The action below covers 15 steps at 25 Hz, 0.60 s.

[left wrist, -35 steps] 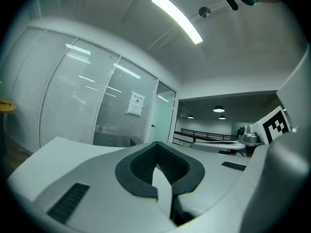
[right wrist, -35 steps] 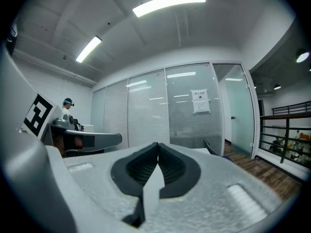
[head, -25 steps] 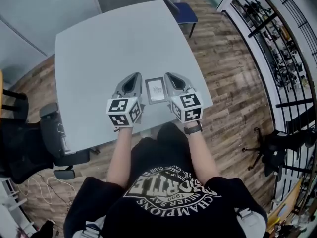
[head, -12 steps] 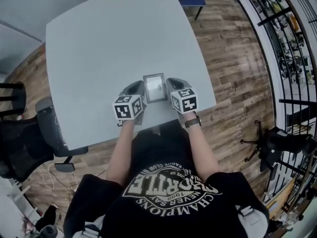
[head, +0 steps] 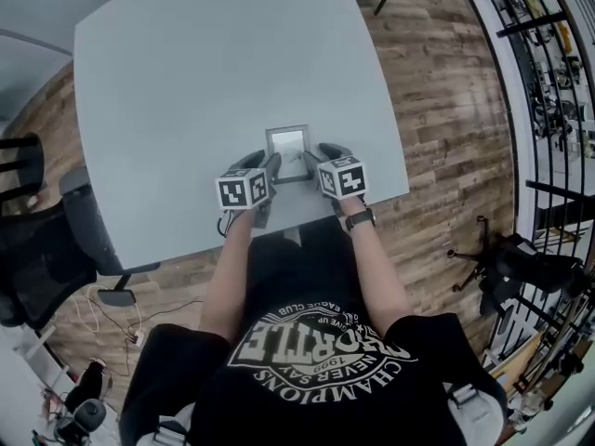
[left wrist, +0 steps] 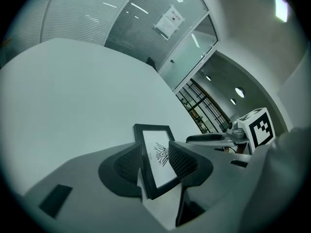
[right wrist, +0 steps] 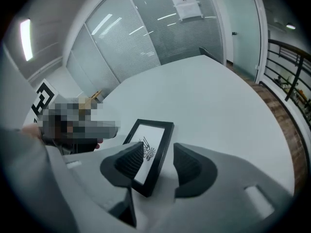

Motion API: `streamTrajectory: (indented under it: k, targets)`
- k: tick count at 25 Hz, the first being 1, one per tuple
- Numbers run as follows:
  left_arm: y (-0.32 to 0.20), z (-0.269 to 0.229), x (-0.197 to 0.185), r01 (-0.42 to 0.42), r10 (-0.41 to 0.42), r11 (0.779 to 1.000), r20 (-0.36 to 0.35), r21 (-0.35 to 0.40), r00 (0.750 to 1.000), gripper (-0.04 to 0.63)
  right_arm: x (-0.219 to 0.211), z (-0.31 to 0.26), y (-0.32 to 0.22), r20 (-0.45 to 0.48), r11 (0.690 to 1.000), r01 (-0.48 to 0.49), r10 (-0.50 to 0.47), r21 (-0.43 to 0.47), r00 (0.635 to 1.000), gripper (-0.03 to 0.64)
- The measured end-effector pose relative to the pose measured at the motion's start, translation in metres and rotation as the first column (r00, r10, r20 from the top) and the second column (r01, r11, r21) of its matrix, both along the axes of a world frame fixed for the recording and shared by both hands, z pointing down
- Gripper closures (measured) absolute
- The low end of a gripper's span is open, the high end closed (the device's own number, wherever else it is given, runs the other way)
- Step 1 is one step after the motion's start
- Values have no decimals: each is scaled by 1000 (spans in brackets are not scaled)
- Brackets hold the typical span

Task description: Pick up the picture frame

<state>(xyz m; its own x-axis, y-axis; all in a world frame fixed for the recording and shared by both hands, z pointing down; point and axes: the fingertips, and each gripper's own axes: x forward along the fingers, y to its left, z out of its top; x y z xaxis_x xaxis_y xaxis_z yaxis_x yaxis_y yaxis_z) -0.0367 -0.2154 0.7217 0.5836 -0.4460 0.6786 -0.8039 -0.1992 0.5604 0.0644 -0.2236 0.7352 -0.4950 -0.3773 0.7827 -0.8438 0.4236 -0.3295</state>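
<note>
Having dropped toward the table (head: 186, 82), the left gripper (head: 268, 167) and right gripper (head: 321, 152) are straddling opposite long edges of the flat-lying picture frame (head: 288, 145) (its length running away from the person), jaws just opening wide, clamping nothing.

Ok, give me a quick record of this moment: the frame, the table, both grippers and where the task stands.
picture frame: black border, line drawing inside, lying flat near the table's near edge
table: pale grey
left gripper: jaws apart, have just been opening; the frame's left edge sits between them, not clamped
right gripper: jaws apart, have just been opening; the frame's right edge sits between them, not clamped
task status: frame flanked on both sides, not yet lifted
</note>
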Motion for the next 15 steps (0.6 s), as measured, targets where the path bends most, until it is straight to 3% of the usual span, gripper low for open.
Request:
streamTrajectory:
  k: [6,11,15]
  targets:
    - [3,27,-4,-25,27,997,15,-77,1000,443,-13,26,5,49,998,-6,9,-64,999,436]
    - [2,38,-2,-28,31,994,27,-101,999,443,-14,35,1,36,997,-7,10,-74,999,485]
    - [3,47,-3,-21,27,992,50,-126,998,443,-17,41,3,15,996,-4,5,-94,1000,485]
